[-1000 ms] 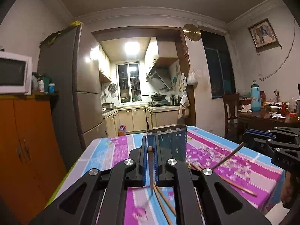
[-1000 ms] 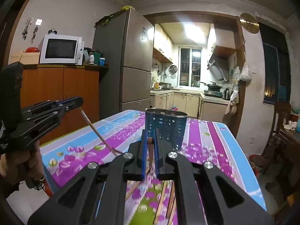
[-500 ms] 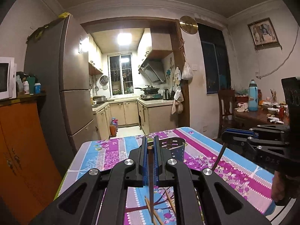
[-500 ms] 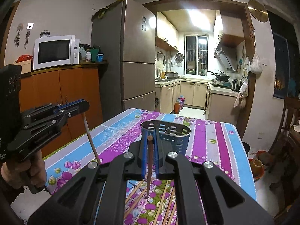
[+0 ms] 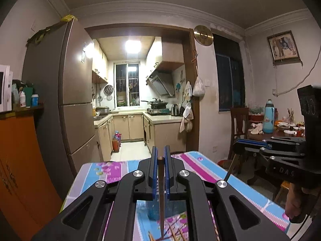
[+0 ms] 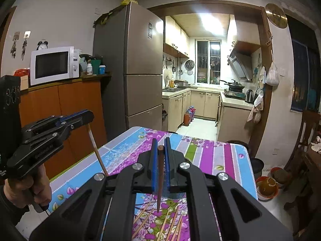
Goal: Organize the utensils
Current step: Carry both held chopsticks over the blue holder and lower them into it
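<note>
My left gripper point(image 5: 160, 156) is shut on a brown chopstick point(image 5: 161, 196) that hangs point down. My right gripper point(image 6: 160, 146) is shut on another brown chopstick point(image 6: 159, 180), also point down. Each gripper shows in the other's view: the right one point(image 5: 238, 146) at the right, the left one point(image 6: 86, 117) at the left. The blue perforated utensil holder point(image 5: 154, 208) stands on the table, mostly hidden behind my left gripper's fingers. Several loose chopsticks point(image 6: 172, 223) lie on the floral tablecloth point(image 6: 208, 156) below.
The table's far edge point(image 5: 112, 162) faces the kitchen doorway. A fridge point(image 6: 136, 70) and an orange cabinet point(image 6: 66, 108) with a microwave point(image 6: 52, 65) stand on the left. A wooden chair point(image 5: 238, 124) and a cluttered dining table point(image 5: 276, 134) stand on the right.
Both grippers have risen and tilted up with their chopsticks. The holder has dropped from clear view ahead to below and behind the fingers.
</note>
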